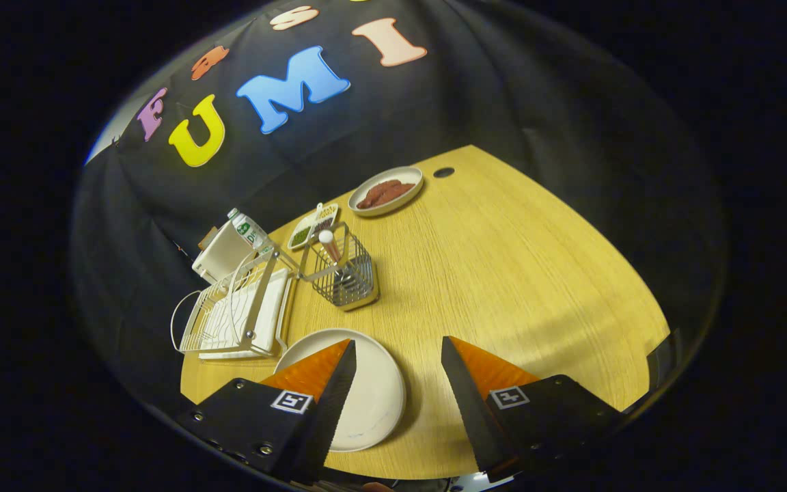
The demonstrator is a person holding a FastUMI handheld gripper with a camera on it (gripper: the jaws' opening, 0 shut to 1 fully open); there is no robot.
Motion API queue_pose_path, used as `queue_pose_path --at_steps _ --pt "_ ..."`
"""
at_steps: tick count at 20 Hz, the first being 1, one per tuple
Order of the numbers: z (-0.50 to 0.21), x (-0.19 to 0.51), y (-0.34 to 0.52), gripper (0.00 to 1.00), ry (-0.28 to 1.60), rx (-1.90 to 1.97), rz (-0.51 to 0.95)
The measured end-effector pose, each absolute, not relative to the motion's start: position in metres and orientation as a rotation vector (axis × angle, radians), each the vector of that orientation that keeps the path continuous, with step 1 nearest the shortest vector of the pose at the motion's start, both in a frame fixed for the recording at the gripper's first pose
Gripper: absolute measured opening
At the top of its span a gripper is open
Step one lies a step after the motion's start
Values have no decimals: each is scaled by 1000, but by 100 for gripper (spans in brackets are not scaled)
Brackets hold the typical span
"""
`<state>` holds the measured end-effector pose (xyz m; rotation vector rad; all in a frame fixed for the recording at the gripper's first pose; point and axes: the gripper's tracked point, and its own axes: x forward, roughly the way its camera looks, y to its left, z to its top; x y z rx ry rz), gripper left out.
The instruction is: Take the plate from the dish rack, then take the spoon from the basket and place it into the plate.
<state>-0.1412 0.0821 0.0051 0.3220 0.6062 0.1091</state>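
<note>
Claw agape above plate.

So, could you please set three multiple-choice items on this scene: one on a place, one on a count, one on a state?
1. Where is the white plate?
A. In the rack
B. On the table, partly under one finger
C. Inside the basket

2. How many dishes holding food stand beyond the basket?
A. Two
B. Four
C. None

3. How is the gripper?
A. Shut on the spoon
B. Shut on the plate
C. Open, holding nothing

Key: 1 B, the plate lies flat on the table beside the rack. 2 A, a round dish and a small tray. 3 C, the fingers stand wide apart, and the spoon stands in the basket.
</note>
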Motion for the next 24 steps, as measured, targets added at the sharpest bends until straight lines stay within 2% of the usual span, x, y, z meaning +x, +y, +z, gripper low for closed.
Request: queue_pose_path --at_steps 8,15,24 --pt "84 -111 81 79 200 -35 134" --pt "76 -71 116 79 53 -143 181" --pt "50 -8 137 79 -31 -21 196"
